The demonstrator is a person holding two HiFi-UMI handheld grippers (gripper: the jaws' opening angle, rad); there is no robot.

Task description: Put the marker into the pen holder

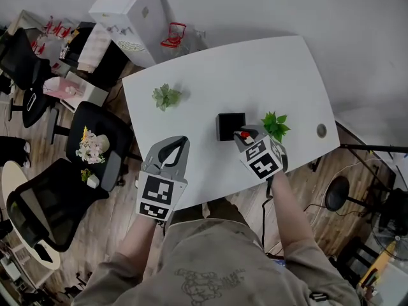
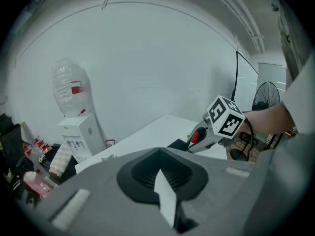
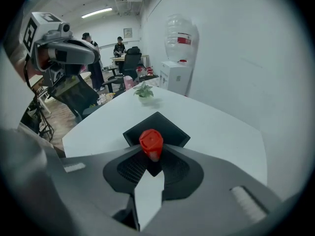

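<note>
A black square pen holder (image 1: pixel 229 125) stands on the white table (image 1: pixel 255 75), toward its front edge. My right gripper (image 1: pixel 244 134) hovers just at the holder's near side, shut on a marker with a red cap (image 1: pixel 245 134). In the right gripper view the red cap (image 3: pixel 151 142) sticks out between the shut jaws of the right gripper (image 3: pixel 152 152), directly over the near rim of the pen holder (image 3: pixel 170 130). My left gripper (image 1: pixel 173 150) is at the table's front edge to the left, shut and empty; its view shows the right gripper (image 2: pixel 204 137) with the marker (image 2: pixel 195 137).
Two small green plants (image 1: pixel 166 96) (image 1: pixel 275 125) sit on the table, one just right of the holder. A round cable grommet (image 1: pixel 321 131) is near the right edge. Office chairs (image 1: pixel 95 139) and a water dispenser (image 1: pixel 131 18) stand to the left.
</note>
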